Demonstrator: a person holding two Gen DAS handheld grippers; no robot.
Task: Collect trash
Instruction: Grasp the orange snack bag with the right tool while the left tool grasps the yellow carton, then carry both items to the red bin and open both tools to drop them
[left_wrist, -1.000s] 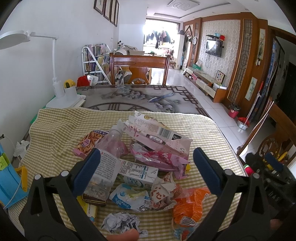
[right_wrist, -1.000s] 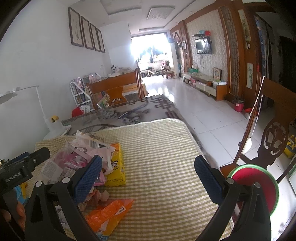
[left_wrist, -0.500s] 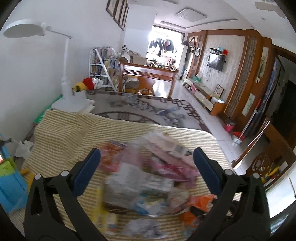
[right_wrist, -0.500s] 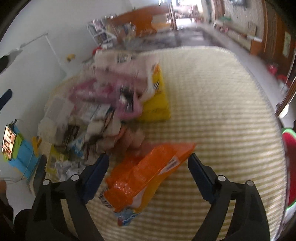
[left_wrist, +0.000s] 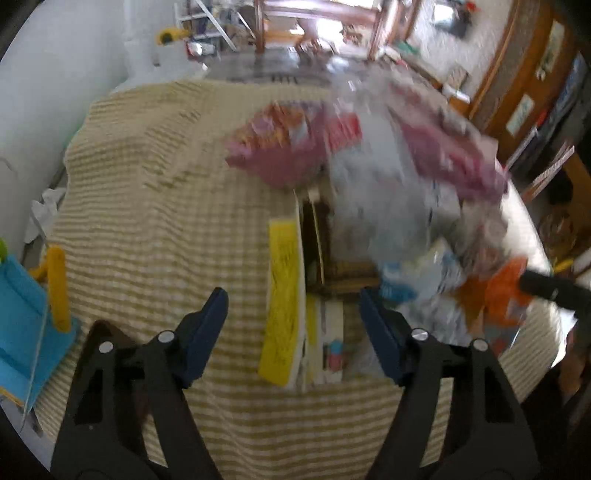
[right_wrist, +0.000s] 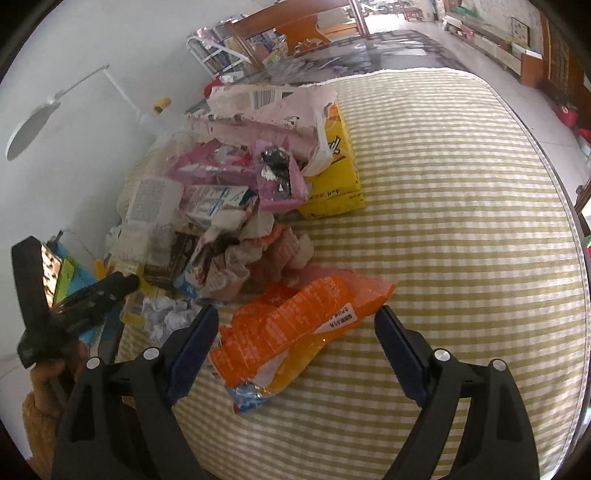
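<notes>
A heap of trash lies on the yellow checked tablecloth (right_wrist: 461, 206). My right gripper (right_wrist: 295, 347) is open, its jaws on either side of an orange snack bag (right_wrist: 306, 325). Beyond it lie crumpled paper (right_wrist: 236, 258), a pink wrapper (right_wrist: 280, 181), a yellow box (right_wrist: 338, 177) and a torn pink carton (right_wrist: 266, 110). My left gripper (left_wrist: 293, 332) is open over a flattened yellow and white carton (left_wrist: 284, 306); that view is blurred. The left gripper also shows in the right wrist view (right_wrist: 77, 314).
A blue stand (left_wrist: 22, 314) with a yellow clip sits at the table's left edge. A white desk lamp (right_wrist: 33, 122) stands by the wall. A wooden chair (right_wrist: 291, 22) is behind the table. The cloth's right half (right_wrist: 480, 295) is bare.
Both grippers have tilted down and moved in over the trash. The right one has closed in on the orange bag; the left one has come over the yellow carton.
</notes>
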